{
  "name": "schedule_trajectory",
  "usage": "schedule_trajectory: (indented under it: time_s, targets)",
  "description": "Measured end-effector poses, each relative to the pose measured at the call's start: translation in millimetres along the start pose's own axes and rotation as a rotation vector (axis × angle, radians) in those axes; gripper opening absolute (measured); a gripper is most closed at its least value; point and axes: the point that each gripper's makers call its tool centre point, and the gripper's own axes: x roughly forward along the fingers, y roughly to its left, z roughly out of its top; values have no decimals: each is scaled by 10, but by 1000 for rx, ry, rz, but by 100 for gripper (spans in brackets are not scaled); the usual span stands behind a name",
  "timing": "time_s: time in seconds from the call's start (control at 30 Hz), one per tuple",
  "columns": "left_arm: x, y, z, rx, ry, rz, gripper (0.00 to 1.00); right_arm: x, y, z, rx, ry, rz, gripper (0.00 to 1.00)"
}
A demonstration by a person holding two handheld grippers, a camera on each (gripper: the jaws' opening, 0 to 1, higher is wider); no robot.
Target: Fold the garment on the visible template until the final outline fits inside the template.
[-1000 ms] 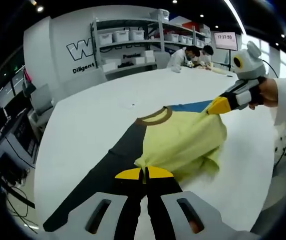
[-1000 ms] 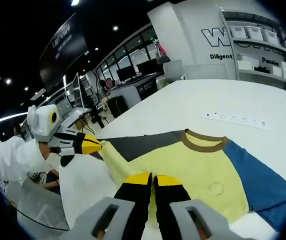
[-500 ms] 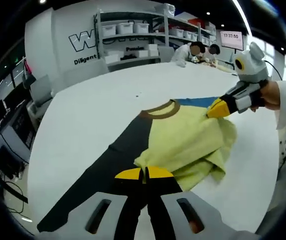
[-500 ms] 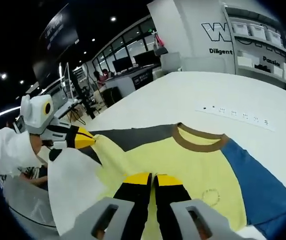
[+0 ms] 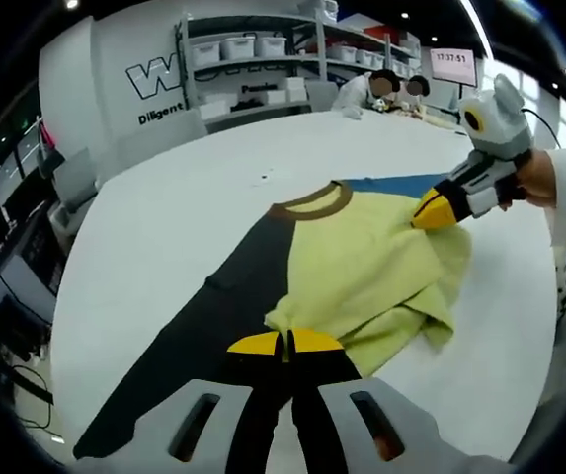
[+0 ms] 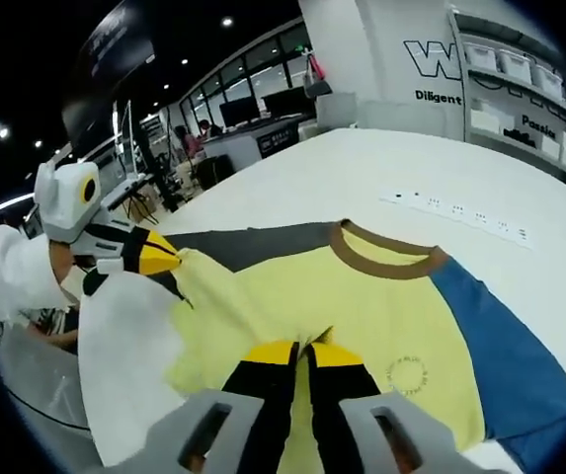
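A yellow shirt (image 5: 362,257) with a brown collar (image 5: 312,200), a dark grey sleeve (image 5: 213,316) and a blue sleeve (image 5: 391,185) lies on the white table (image 5: 184,217). My left gripper (image 5: 285,343) is shut on the shirt's yellow hem, which bunches up just past its tips. The right gripper (image 5: 439,209), held by a hand in a white sleeve, pinches the hem's other corner. In the right gripper view the shirt (image 6: 362,296) spreads ahead. My right gripper (image 6: 302,353) is shut on yellow cloth, and the left gripper (image 6: 154,254) grips the hem at the left.
A white power strip (image 6: 460,212) lies on the table beyond the collar. Shelves with white bins (image 5: 253,69) stand behind the table, and two people (image 5: 381,89) work at its far end. The table's edge (image 6: 95,395) runs close on the left.
Both grippers keep their hold on the yellow hem. The bunched cloth between them has spread a little wider and flatter. Both views have shifted slightly with the hands.
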Motion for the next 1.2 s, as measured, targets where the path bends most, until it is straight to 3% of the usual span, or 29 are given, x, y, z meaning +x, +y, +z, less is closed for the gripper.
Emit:
schedule_trajectory:
  time_s: [0.23,0.37,0.6,0.87,1.0,1.2]
  targets:
    - [-7,0,-7,9,4,-1,0,-63,-5,-63,-25,7,-10,10]
    - [-23,11,-12,11,6,0,0,-125,15,-35,-33,-9,-22,20]
    - [-48,7,-6,14,4,2,0,-252,162,-48,-71,-19,-22,23]
    - [-57,5,-22,13,6,3,0,-317,506,-110,-61,-41,4,22]
    - [-60,6,-13,10,1,3,0,-292,793,-236,-23,-30,38,20]
    - [-67,7,-6,10,-4,2,0,-141,1172,-464,-37,20,62,19]
